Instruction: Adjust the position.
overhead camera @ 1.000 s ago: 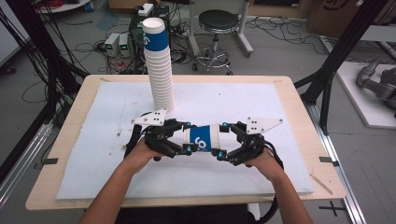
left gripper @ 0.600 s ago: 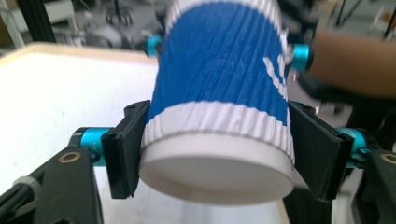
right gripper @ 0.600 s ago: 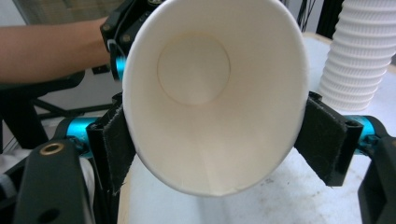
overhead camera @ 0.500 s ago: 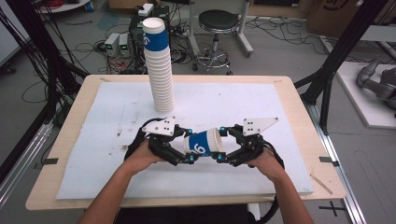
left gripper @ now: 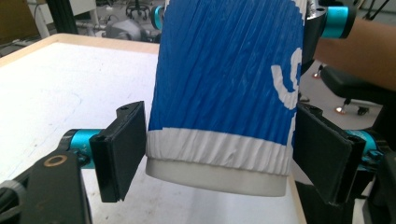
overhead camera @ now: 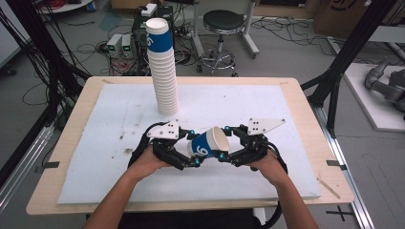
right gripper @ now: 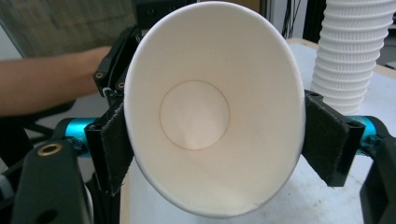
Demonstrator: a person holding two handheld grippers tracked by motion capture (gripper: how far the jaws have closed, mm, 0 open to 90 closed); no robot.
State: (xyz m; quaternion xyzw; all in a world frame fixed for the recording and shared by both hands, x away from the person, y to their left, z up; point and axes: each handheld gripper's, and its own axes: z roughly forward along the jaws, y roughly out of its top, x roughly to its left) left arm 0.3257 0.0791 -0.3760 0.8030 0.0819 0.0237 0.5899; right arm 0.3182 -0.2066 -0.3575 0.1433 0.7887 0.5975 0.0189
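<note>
Both grippers clamp 1 cup: left gripper fingers at base, right gripper fingers squeezing rim oval. Ease right grip, avoid crushing.

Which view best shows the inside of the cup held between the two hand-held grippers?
The right gripper view: it looks straight into the cup, showing its white interior and round bottom. The left gripper view shows the blue ribbed outside and base; the high view shows the cup tilted, with a partial view into the mouth.

Left gripper and right gripper clamped, tips facing.
</note>
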